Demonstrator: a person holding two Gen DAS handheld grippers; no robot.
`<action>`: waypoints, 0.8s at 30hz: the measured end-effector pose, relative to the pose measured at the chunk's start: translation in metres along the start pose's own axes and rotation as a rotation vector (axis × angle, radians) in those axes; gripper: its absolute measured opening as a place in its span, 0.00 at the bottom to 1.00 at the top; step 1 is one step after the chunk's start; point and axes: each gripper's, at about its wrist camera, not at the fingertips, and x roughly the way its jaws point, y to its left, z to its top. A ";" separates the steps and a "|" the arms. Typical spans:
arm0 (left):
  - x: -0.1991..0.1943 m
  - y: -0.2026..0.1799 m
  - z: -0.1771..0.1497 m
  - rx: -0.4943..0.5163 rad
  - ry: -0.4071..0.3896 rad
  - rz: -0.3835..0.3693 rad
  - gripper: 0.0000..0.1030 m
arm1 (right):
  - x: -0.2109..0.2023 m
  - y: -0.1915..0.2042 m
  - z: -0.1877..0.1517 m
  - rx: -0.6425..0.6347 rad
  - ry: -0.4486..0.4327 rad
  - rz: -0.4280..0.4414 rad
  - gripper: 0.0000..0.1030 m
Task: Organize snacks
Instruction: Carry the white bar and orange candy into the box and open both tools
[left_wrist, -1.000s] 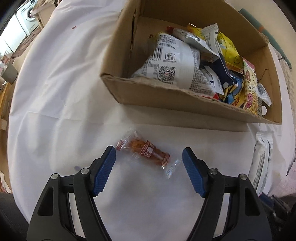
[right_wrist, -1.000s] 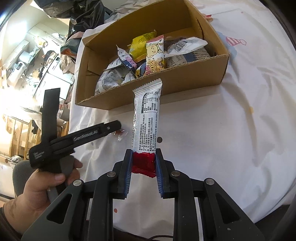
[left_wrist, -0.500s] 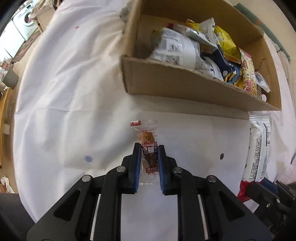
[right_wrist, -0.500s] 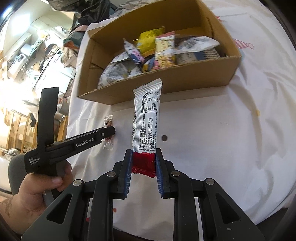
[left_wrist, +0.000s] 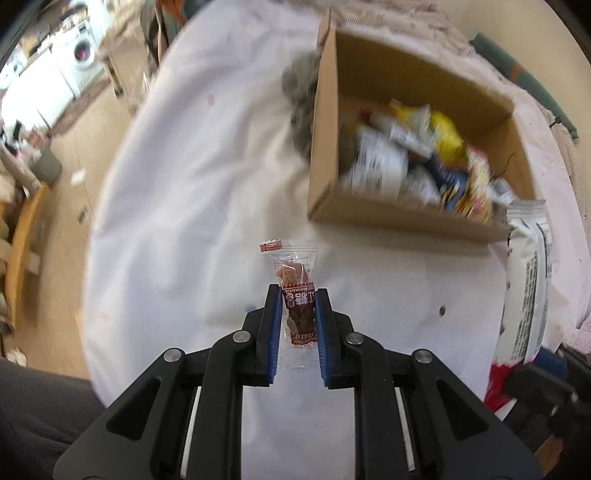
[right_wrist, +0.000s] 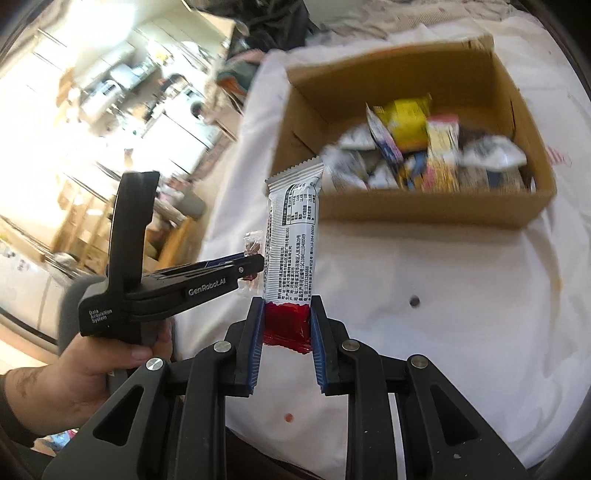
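My left gripper (left_wrist: 295, 295) is shut on a small clear packet with a red-brown snack (left_wrist: 295, 291), lifted above the white tablecloth. My right gripper (right_wrist: 286, 306) is shut on the red end of a long white and red snack bar (right_wrist: 291, 236), which stands up from its jaws. Beyond both stands an open cardboard box (left_wrist: 402, 218) (right_wrist: 424, 210) filled with several mixed snack bags. In the right wrist view the left gripper (right_wrist: 255, 264) comes in from the left, held by a hand (right_wrist: 92, 373), with the small packet (right_wrist: 253, 243) at its tip. The bar (left_wrist: 528, 280) shows at the right edge of the left wrist view.
The table wears a white cloth (left_wrist: 192, 206) with small spots and a dark dot (right_wrist: 414, 301). A grey crumpled thing (left_wrist: 299, 96) lies against the box's far left corner. Left of the table are floor, a washing machine (left_wrist: 85, 51) and wooden furniture (left_wrist: 22, 236).
The left gripper closed on the small packet, which lay flat on the cloth, and lifted it. Both grippers rose, and the box now sits lower and further off in both views.
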 end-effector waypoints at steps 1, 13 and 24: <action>-0.008 -0.003 0.006 0.012 -0.023 0.003 0.14 | -0.005 0.000 0.003 0.000 -0.020 0.002 0.24; -0.046 -0.050 0.085 0.169 -0.182 0.013 0.14 | -0.057 -0.029 0.049 0.032 -0.233 -0.162 0.24; -0.030 -0.087 0.127 0.229 -0.211 -0.020 0.14 | -0.044 -0.067 0.091 0.062 -0.222 -0.297 0.24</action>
